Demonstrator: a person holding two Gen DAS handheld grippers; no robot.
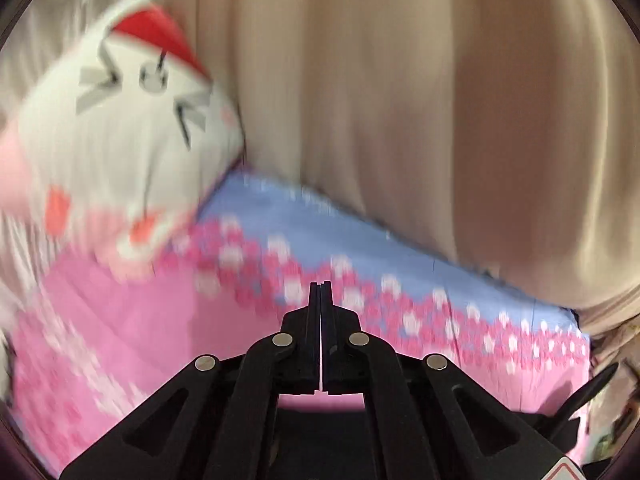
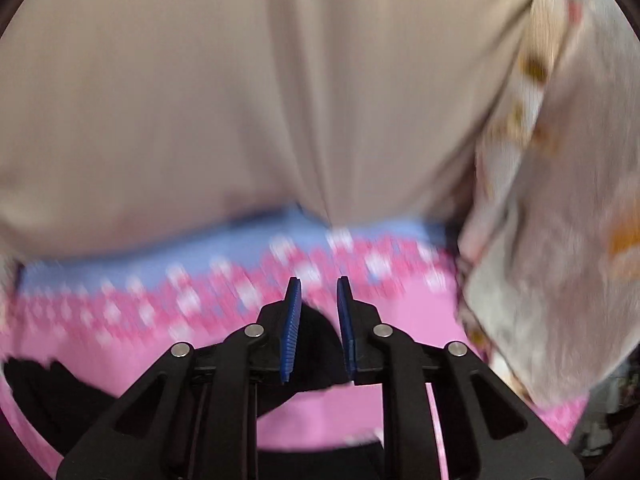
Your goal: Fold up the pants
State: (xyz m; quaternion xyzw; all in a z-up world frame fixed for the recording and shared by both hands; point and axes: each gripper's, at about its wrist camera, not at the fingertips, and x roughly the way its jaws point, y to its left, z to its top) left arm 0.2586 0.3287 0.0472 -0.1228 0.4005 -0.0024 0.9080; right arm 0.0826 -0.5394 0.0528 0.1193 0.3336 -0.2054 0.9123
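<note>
Now the left gripper (image 1: 321, 285) is showing its black jaws pressed together with nothing visible between them, hovering over the pink bedsheet with a blue flowered border (image 1: 120, 320). The right gripper (image 2: 318, 280) is holding its blue-padded jaws slightly apart, black fabric of the pants (image 2: 316, 344) bunching between them, though blur is hiding any contact. A beige curtain (image 2: 240, 100) is hanging behind.

No legible txt, labels, brands or nos. in either view (both motion-blurred); red-edged sticker (image 1: 562, 472) unreadable.
</note>
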